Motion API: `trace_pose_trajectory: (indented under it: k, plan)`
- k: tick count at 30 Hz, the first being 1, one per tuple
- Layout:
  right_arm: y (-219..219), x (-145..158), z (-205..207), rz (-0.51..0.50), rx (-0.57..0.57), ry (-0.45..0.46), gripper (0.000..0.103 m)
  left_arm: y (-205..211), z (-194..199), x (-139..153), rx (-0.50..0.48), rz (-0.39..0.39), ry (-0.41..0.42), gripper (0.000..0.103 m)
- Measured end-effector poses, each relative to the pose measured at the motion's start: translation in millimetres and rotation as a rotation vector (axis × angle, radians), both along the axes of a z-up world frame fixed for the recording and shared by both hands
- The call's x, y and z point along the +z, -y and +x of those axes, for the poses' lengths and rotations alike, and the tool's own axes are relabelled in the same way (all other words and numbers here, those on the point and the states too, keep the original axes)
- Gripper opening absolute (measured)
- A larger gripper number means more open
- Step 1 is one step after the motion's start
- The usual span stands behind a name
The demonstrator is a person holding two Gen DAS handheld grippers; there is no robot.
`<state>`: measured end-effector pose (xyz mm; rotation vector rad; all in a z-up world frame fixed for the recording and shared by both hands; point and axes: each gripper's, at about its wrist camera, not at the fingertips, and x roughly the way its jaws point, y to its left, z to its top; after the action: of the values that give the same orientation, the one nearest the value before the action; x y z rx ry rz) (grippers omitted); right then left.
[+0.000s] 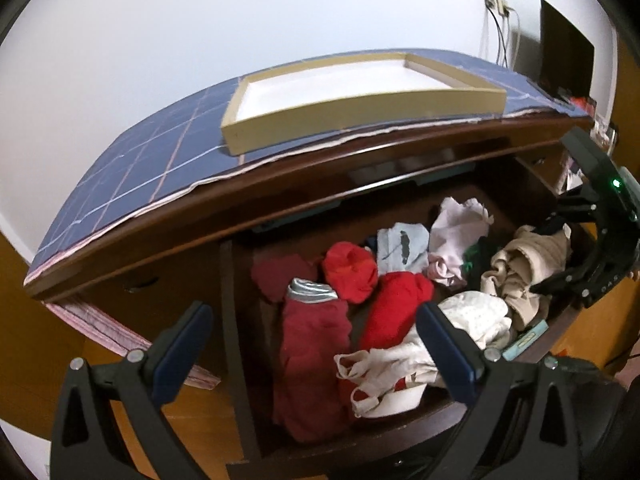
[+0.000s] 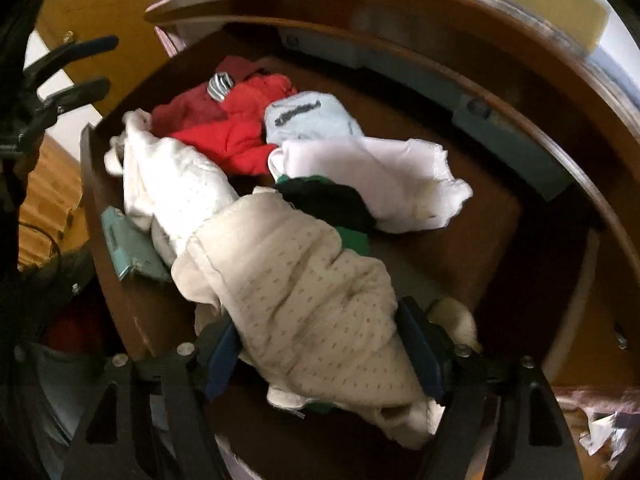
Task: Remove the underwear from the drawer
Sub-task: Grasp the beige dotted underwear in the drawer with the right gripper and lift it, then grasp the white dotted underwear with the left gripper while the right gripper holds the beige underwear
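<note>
With the right gripper (image 2: pixel 320 352) fingers straddling the beige dotted cotton underwear (image 2: pixel 304 292) at lower centre without clearly clamping, and the left gripper (image 1: pixel 316 344) fingers spread empty, a lift could leave the bundle in the dark wooden drawer (image 2: pixel 460 240).

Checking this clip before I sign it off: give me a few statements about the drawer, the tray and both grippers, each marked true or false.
1. The drawer is open. True.
2. The tray on the dresser top holds red clothes. False: it looks empty.
3. The beige dotted garment lies between the right gripper fingers. True.
4. The left gripper grips a red garment. False: it is open, holding nothing.
</note>
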<state>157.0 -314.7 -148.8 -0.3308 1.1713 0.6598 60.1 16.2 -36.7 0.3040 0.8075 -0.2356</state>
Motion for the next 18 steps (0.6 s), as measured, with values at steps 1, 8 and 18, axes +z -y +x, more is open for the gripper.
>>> trace_pose_trajectory:
  k: [1, 8, 18]
  plan:
    - [-2.1, -3.6, 3.2, 0.015, -0.02, -0.027, 0.076, 3.4, 1.8, -1.4, -0.01, 0.007, -0.004, 0.103]
    - [14.0, 12.9, -11.6, 0.12, -0.166, -0.032, 0.049, 25.9, 5.8, -15.0, -0.073, 0.039, -0.04, 0.103]
    - [62.4, 83.8, -26.0, 0.528, -0.51, 0.168, 0.048, 65.6, 12.8, -33.3, -0.211, 0.059, -0.147, 0.102]
